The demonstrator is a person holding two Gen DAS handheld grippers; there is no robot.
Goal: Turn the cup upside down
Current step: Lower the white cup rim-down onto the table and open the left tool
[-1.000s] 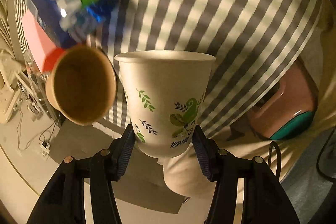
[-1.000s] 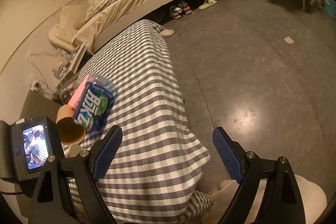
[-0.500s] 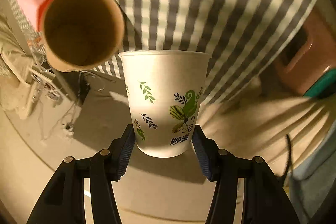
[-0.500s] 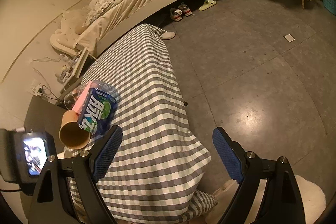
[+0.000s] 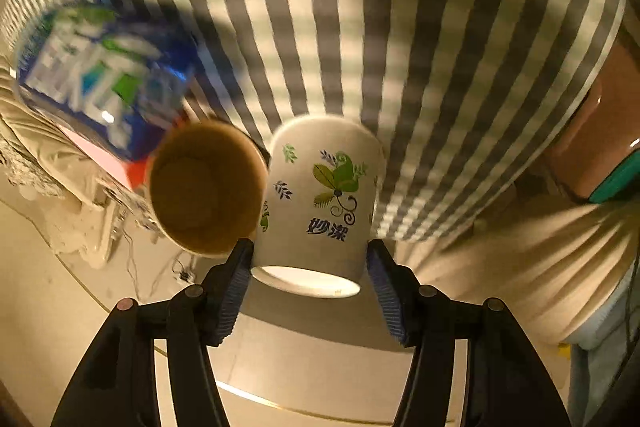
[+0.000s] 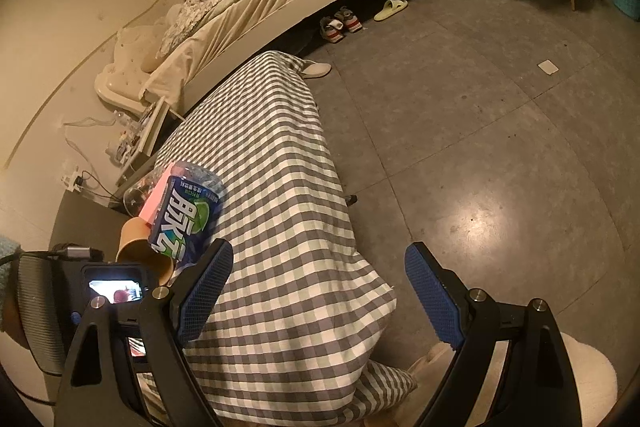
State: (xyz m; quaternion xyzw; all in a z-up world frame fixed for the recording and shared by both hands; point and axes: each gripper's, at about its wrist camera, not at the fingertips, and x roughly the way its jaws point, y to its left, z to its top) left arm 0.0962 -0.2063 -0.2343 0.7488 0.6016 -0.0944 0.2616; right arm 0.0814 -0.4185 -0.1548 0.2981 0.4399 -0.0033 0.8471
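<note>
The left gripper (image 5: 308,267) is clamped low on the cup (image 5: 320,199), carrying it over the checked cloth (image 5: 360,27) beside the brown cup (image 5: 206,189), apparently mid-flip. The right gripper (image 6: 316,295) hangs spread and unused, clear of the work.

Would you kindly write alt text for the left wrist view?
The left gripper clamps a white leaf-printed paper cup over a gray checked tablecloth. A brown paper cup and a blurred blue bottle sit beside it.
</note>
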